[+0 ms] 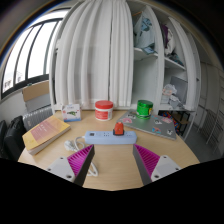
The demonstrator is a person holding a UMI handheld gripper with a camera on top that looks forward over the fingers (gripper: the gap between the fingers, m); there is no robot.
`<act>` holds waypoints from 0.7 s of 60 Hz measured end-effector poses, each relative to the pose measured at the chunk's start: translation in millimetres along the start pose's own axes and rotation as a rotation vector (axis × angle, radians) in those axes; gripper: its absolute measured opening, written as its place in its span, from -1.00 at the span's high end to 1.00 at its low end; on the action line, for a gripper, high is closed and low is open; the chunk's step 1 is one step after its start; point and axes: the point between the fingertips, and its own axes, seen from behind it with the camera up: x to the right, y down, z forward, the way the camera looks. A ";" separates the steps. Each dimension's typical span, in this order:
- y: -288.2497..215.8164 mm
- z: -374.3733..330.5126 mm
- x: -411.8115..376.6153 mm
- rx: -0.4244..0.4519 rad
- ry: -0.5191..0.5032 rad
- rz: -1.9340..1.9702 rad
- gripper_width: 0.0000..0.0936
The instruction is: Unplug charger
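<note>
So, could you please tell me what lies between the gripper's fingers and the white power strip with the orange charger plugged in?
Only bare wooden tabletop, seen in the gripper view. The open gripper sits just short of the white power strip carrying the orange charger.

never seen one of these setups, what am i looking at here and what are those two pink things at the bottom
This is one picture, taken by a camera riding on handheld tongs that a person carries. The two pink things are pads on the inner faces of its fingers. The fingers stand open and hold nothing. Just ahead, on a wooden table, lies a white power strip with an orange charger plugged in. Beyond it are a red-lidded jar and a green-lidded one, with a book off to the side. White curtains hang behind.
</note>
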 end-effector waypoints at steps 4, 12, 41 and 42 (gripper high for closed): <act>6.2 22.8 4.0 -0.036 -0.007 -0.014 -0.73; -1.6 54.3 13.3 -0.036 -0.035 -0.016 -0.73; 32.8 24.0 -51.9 -0.013 -0.082 0.047 0.55; 35.7 21.0 -59.6 -0.008 -0.076 0.049 0.57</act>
